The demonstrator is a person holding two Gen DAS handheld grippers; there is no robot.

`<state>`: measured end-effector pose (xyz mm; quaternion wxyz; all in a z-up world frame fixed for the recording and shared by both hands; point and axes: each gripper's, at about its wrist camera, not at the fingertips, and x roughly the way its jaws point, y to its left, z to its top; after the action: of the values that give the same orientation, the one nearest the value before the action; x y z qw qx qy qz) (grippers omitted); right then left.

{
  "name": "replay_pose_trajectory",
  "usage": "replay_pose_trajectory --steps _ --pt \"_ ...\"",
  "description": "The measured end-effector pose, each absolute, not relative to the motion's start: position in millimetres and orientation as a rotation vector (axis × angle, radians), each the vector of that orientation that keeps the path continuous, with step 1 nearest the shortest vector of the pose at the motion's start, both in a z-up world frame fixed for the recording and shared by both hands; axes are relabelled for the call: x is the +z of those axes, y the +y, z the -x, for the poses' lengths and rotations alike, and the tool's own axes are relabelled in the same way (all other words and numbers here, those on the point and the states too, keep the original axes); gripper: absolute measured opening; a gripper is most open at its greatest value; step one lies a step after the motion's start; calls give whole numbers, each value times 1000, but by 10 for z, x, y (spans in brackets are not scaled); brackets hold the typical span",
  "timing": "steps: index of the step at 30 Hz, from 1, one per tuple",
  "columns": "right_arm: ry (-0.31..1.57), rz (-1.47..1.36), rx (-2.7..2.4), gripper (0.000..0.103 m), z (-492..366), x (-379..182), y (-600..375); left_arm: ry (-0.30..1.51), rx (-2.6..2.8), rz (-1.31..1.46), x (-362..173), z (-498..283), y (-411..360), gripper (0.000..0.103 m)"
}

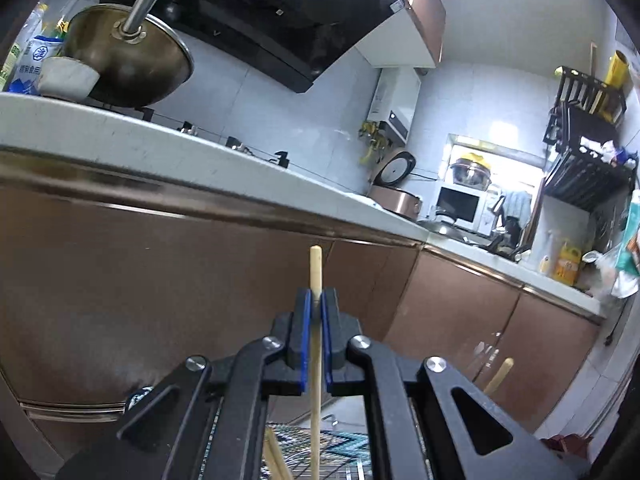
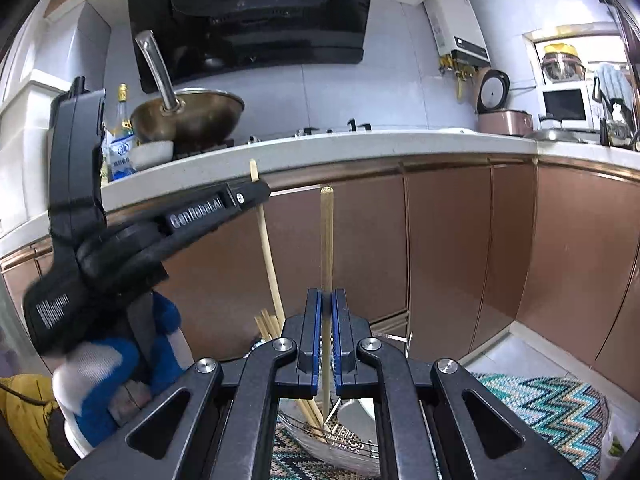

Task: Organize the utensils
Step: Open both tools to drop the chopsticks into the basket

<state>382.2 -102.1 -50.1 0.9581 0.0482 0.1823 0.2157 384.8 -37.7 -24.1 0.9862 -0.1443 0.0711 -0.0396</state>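
In the left wrist view my left gripper [image 1: 316, 300] is shut on a pale wooden chopstick [image 1: 315, 264] that stands upright through its blue pads. In the right wrist view my right gripper [image 2: 327, 300] is likewise shut on an upright chopstick [image 2: 327, 236]. The left gripper [image 2: 260, 193] shows at the left of that view, held by a blue and white gloved hand [image 2: 120, 360], with its chopstick [image 2: 267, 252] slanting down. Below both grippers a wire basket [image 2: 348, 446] holds several more chopsticks [image 2: 269, 326]. The right gripper's chopstick [image 1: 499, 376] also shows low at the right of the left wrist view.
Brown cabinet doors [image 2: 448, 248] stand close ahead under a white counter [image 2: 360, 148]. A wok [image 2: 188, 120] and a white bowl [image 2: 152, 154] sit on the counter, with a rice cooker [image 2: 504, 120] further right. A zigzag rug [image 2: 560, 412] lies on the floor.
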Motion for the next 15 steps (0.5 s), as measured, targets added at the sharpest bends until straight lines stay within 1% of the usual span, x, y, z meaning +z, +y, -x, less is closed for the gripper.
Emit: replay_pose_trajectory --steps 5,6,7,8,9,11,12,15 --pt "390 -100 422 6 -3768 -580 -1034 151 -82 293 -274 -3751 -333 7" --pt "390 -106 419 7 -3751 -572 -1039 155 -83 288 -252 -3700 -315 10" --pt "390 -110 416 10 -3734 -559 -1042 161 -87 286 -221 -3639 -291 12" --pt "389 -114 410 14 -3696 -540 -1054 163 -87 286 -186 -3600 -263 18" --pt "389 -117 408 15 -3665 -532 -1053 170 -85 282 -135 -3528 -233 25" --pt "387 -126 399 16 -3567 -488 -1059 185 -74 271 -49 -3400 -187 32" --pt "386 -128 395 16 -3529 -472 -1067 195 -65 266 -6 -3322 -164 36" --pt "389 -140 373 20 -3335 -412 -1088 245 -35 226 79 -3116 -137 39"
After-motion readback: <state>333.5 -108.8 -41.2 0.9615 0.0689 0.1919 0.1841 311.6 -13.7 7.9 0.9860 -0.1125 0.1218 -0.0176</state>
